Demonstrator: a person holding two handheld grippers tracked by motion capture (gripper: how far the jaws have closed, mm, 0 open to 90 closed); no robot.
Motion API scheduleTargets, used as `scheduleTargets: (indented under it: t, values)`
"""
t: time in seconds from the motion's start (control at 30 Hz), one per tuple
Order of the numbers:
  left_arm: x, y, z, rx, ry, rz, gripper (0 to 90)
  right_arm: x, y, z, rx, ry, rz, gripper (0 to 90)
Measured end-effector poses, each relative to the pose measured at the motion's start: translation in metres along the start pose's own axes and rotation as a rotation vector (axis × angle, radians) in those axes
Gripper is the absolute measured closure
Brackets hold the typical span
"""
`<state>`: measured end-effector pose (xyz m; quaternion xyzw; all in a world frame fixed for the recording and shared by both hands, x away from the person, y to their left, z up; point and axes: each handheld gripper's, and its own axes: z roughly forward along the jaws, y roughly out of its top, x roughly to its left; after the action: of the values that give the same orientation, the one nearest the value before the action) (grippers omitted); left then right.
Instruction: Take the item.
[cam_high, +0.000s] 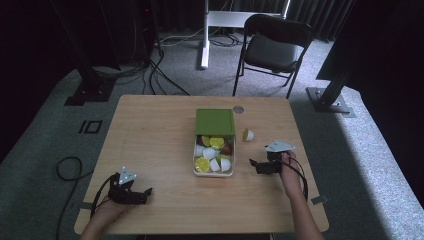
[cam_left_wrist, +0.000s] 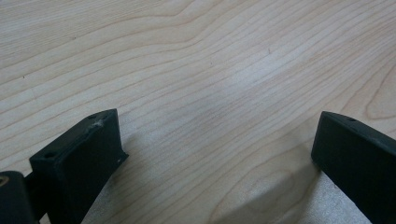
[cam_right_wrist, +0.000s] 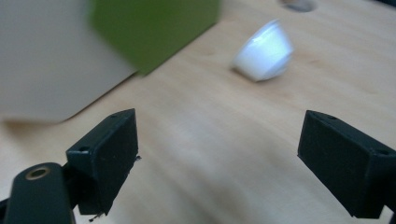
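An open box (cam_high: 214, 172) with a raised green lid (cam_high: 215, 121) stands mid-table, holding several white and yellow-green capsules (cam_high: 202, 164). One loose capsule (cam_high: 248, 135) lies on its side right of the box; in the right gripper view this white capsule (cam_right_wrist: 265, 51) is ahead, beyond the jaws, with the box wall (cam_right_wrist: 56, 60) to the left. My right gripper (cam_high: 256, 165) is open just right of the box, nothing between its fingers (cam_right_wrist: 108, 158). My left gripper (cam_high: 146, 193) is open at the table's near left over bare wood, its fingers (cam_left_wrist: 84, 161) wide apart.
The wooden table (cam_high: 160, 130) has a small round grommet (cam_high: 238, 109) behind the box. A black folding chair (cam_high: 272, 47) stands beyond the far edge. Cables (cam_high: 67, 167) trail on the floor at left.
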<state>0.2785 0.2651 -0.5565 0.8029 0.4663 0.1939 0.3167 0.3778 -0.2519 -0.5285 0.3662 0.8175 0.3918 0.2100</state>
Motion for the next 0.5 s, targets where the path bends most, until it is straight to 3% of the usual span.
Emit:
scheduleTargets:
  t: [0.07,0.23,0.5]
  values:
    - [0.000,0.000,0.000,0.000,0.000,0.000,2.8,0.002,-0.003,-0.003,0.019,0.043,-0.034,11.9]
    - [0.000,0.000,0.000,0.000,0.000,0.000,2.8,0.004,-0.012,-0.011,0.021,0.138,-0.055,12.0]
    - [0.000,0.000,0.000,0.000,0.000,0.000,2.8,0.003,-0.031,-0.025,0.024,0.194,-0.080,12.1]
